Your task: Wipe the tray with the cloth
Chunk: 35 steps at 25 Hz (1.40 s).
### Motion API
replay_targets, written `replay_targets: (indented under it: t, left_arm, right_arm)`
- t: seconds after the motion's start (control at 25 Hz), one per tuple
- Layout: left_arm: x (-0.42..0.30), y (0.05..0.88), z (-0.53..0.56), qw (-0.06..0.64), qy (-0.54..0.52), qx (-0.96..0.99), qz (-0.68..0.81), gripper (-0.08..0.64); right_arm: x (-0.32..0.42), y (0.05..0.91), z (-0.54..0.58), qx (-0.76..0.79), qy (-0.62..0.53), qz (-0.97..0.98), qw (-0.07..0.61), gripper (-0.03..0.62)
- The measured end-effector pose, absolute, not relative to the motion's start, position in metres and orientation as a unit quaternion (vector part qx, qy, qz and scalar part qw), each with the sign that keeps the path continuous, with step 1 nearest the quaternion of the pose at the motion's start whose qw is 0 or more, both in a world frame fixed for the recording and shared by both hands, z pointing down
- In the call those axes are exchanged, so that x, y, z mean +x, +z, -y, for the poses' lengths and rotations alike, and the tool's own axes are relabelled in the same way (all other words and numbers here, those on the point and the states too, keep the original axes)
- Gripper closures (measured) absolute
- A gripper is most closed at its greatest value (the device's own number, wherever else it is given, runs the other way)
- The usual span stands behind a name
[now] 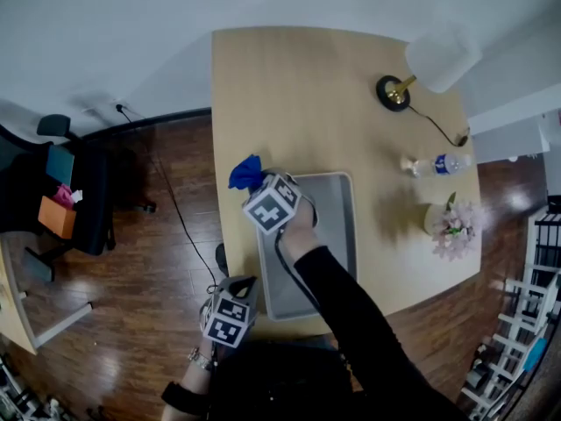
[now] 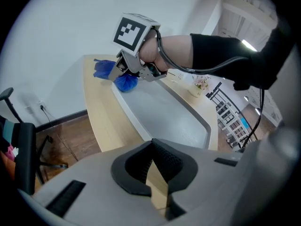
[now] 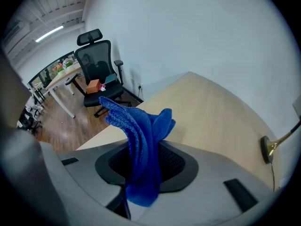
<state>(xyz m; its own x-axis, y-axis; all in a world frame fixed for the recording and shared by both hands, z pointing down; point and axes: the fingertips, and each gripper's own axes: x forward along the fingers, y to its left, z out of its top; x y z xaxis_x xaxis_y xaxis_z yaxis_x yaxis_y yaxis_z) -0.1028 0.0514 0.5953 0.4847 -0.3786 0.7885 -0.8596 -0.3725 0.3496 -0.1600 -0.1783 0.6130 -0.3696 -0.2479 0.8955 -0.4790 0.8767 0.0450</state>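
A grey rectangular tray [image 1: 337, 235] lies on the light wooden table [image 1: 298, 95] near its front edge, also seen in the left gripper view [image 2: 164, 117]. My right gripper [image 1: 253, 182] hovers over the tray's far left corner, shut on a blue cloth [image 1: 245, 172]. The cloth [image 3: 141, 135] is pinched between that gripper's pads [image 3: 143, 166] and bunches out ahead of them. From the left gripper view, the cloth [image 2: 126, 83] hangs just above the tray's far end. My left gripper [image 1: 238, 289] is off the table's front left corner, over the floor, its jaws [image 2: 151, 166] shut and empty.
At the table's right stand a brass lamp [image 1: 394, 90] with a white shade [image 1: 443, 55], a lying water bottle [image 1: 438, 163] and a pot of flowers [image 1: 451, 226]. A black office chair [image 1: 79, 191] and a cable [image 1: 175, 209] occupy the wooden floor to the left.
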Motion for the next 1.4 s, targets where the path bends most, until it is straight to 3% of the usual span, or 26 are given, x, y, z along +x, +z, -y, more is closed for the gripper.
replay_targets:
  t: [1.4]
  left_arm:
    - [-0.080,0.578,-0.056,0.349,0.355,0.778,0.382,0.560]
  right_arm:
    - [0.077,0.612,0.255,0.365,0.204,0.729,0.542,0.454]
